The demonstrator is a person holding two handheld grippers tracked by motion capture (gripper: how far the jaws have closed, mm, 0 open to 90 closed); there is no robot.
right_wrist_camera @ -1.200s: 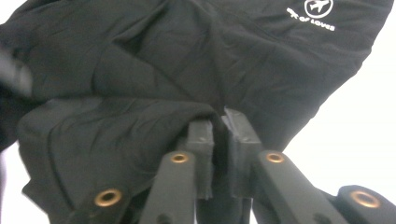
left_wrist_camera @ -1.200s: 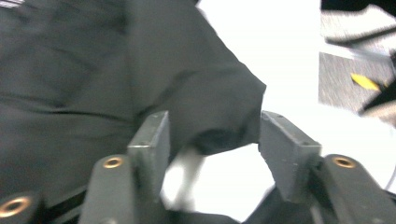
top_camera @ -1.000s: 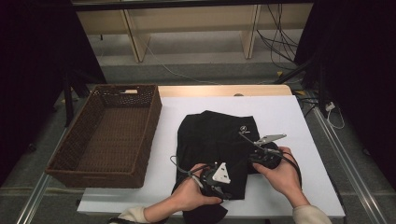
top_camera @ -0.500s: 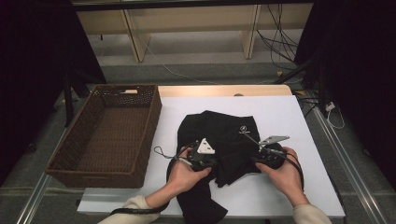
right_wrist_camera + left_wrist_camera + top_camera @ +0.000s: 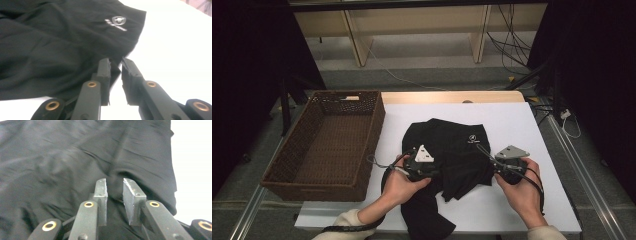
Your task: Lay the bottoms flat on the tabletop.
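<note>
White tabletop point(image 5: 532, 130) carries a crumpled black garment point(image 5: 447, 160) beside a brown wicker basket point(image 5: 327, 145); both forearms reach in from the near edge with the hands level and low. The left gripper point(image 5: 115, 188) rests over the garment's left part, its jaws just widened to a narrow gap with nothing pinched, while the right gripper point(image 5: 115, 65), jaws just narrowed, straddles the right hem without visibly clamping it. The garment's long axis runs from the near edge away, printed logo point(image 5: 116, 23) at the far right.
</note>
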